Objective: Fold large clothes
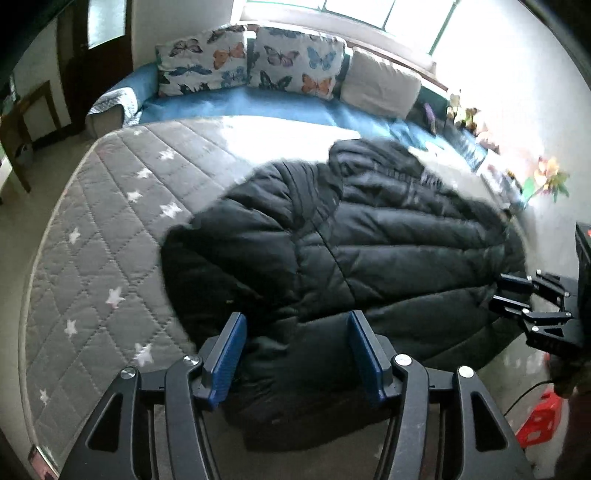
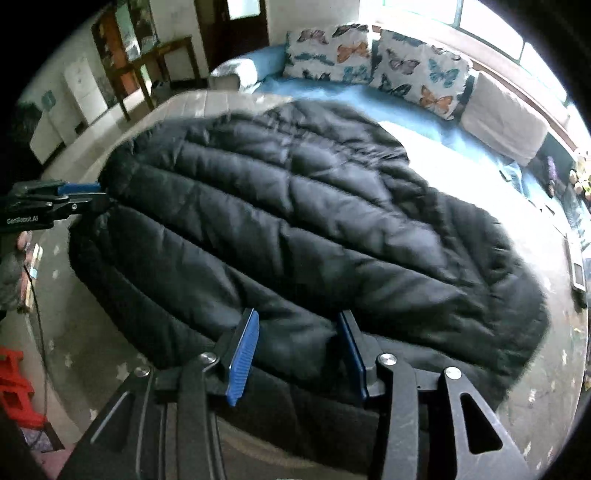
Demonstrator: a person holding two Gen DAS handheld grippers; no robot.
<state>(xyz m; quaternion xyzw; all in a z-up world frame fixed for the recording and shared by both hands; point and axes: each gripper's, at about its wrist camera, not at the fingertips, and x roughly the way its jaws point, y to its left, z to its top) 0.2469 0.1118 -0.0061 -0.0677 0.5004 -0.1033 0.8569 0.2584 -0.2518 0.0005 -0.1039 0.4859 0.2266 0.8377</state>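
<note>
Spread flat across a grey quilted mattress [image 1: 110,229] dotted with white stars: a black puffer coat [image 1: 351,236], long axis running from the near edge of the bed away toward the window side, hood end farthest from the cameras and hem nearest. Poised over that hem, the left gripper [image 1: 295,354], blue-padded fingers [image 1: 225,358] parted with dark quilted fabric lying between them, pads seemingly clear of the cloth. Farther along the same hem, the right gripper [image 2: 295,358], fingers [image 2: 243,354] likewise parted astride a fold of the coat, no firm pinch visible. Seen from the right wrist, the coat [image 2: 295,229] stretching diagonally from lower left to upper right, quilting seams crossing its width. Behind the mattress, a blue-covered sofa [image 1: 258,103] with two butterfly-print cushions [image 1: 295,59] and a plain beige cushion [image 1: 380,85] under a bright window [image 1: 369,11]. A red plastic stool [image 2: 14,387] on the floor beside the bed
</note>
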